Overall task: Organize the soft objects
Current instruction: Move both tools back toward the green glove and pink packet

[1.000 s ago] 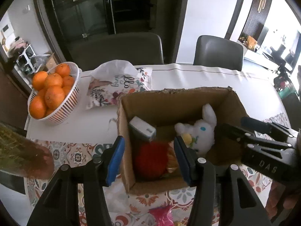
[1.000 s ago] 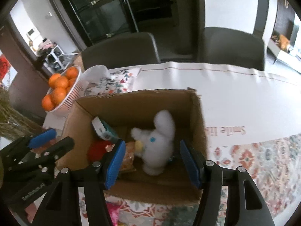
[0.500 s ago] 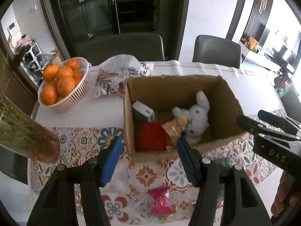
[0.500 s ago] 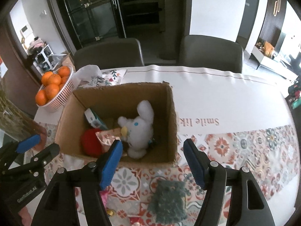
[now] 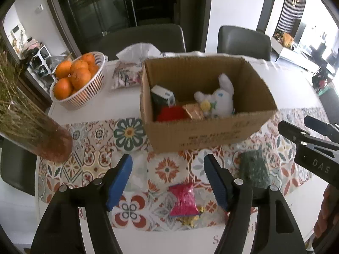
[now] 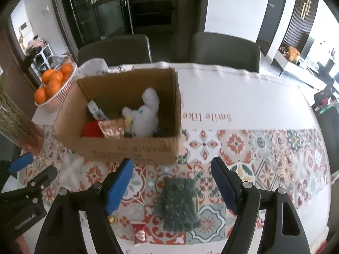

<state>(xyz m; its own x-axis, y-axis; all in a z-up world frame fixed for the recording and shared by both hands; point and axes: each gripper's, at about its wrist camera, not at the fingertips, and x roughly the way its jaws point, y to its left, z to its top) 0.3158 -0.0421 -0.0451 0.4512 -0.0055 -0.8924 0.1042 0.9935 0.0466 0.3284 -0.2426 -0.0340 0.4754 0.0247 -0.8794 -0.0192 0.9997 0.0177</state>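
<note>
Grippers left [image 5: 167, 180] and right [image 6: 172, 183] both spread wide, holding nothing, hovering above table [image 6: 243, 97]. Box [image 5: 203, 135] at far centre, bunny [image 5: 220, 101] and red ball [image 5: 171, 113] inside. Green cloth [image 6: 178, 205] and pink packet [image 5: 183, 200] on mat near box.

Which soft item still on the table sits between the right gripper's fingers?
The dark green glove; the pink packet lies farther left.

On the patterned tablecloth [image 5: 95, 139] stands the open cardboard box [image 5: 203, 135]; inside lie a white plush rabbit [image 5: 220, 101] and a red soft ball [image 5: 171, 114]. Before the box lies a dark green knitted glove [image 6: 179, 203], left of it a pink packet [image 5: 183, 199]. Behind-left stands a white basket of oranges [image 5: 84, 93].
</note>
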